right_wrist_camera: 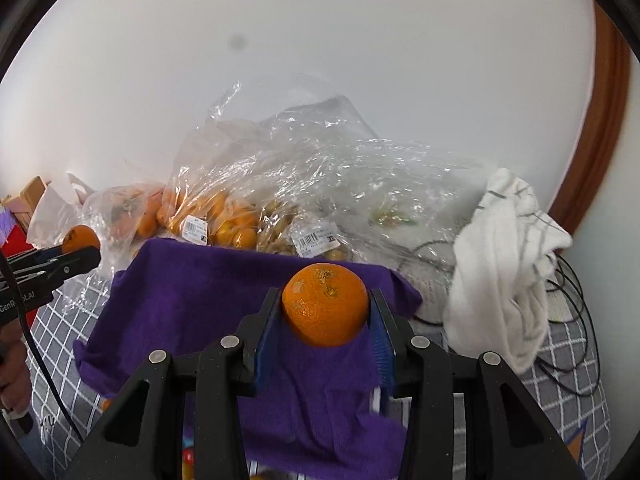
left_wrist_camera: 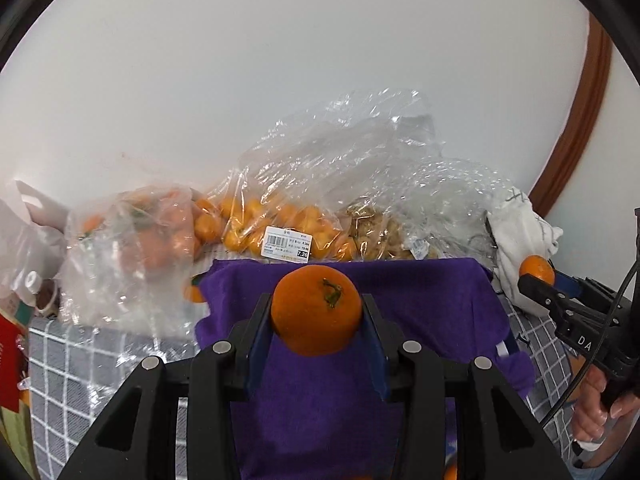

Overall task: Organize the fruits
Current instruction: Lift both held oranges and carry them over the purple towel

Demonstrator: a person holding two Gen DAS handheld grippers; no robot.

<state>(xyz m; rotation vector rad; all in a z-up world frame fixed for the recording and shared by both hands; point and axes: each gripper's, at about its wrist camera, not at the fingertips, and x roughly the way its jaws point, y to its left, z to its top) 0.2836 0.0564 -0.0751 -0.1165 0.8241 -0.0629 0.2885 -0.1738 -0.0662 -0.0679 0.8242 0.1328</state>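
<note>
My left gripper [left_wrist_camera: 317, 312] is shut on an orange with a green stem [left_wrist_camera: 316, 309] and holds it above a purple cloth [left_wrist_camera: 420, 300]. My right gripper [right_wrist_camera: 326, 312] is shut on a second orange [right_wrist_camera: 325, 304] above the same purple cloth [right_wrist_camera: 192, 288]. In the left wrist view the right gripper [left_wrist_camera: 538, 276] shows at the right with its orange [left_wrist_camera: 537, 267]. In the right wrist view the left gripper [right_wrist_camera: 82, 246] shows at the left with its orange [right_wrist_camera: 80, 238]. Clear bags of small oranges [left_wrist_camera: 280, 220] lie behind the cloth.
A bag of tan produce [left_wrist_camera: 376, 232] and crumpled plastic [right_wrist_camera: 360, 176] lie against the white wall. A white cloth [right_wrist_camera: 504, 260] with black cables [right_wrist_camera: 568, 320] sits at the right. A grey checked cover [left_wrist_camera: 92, 360] lies under everything. A red box [left_wrist_camera: 10, 360] stands at the left.
</note>
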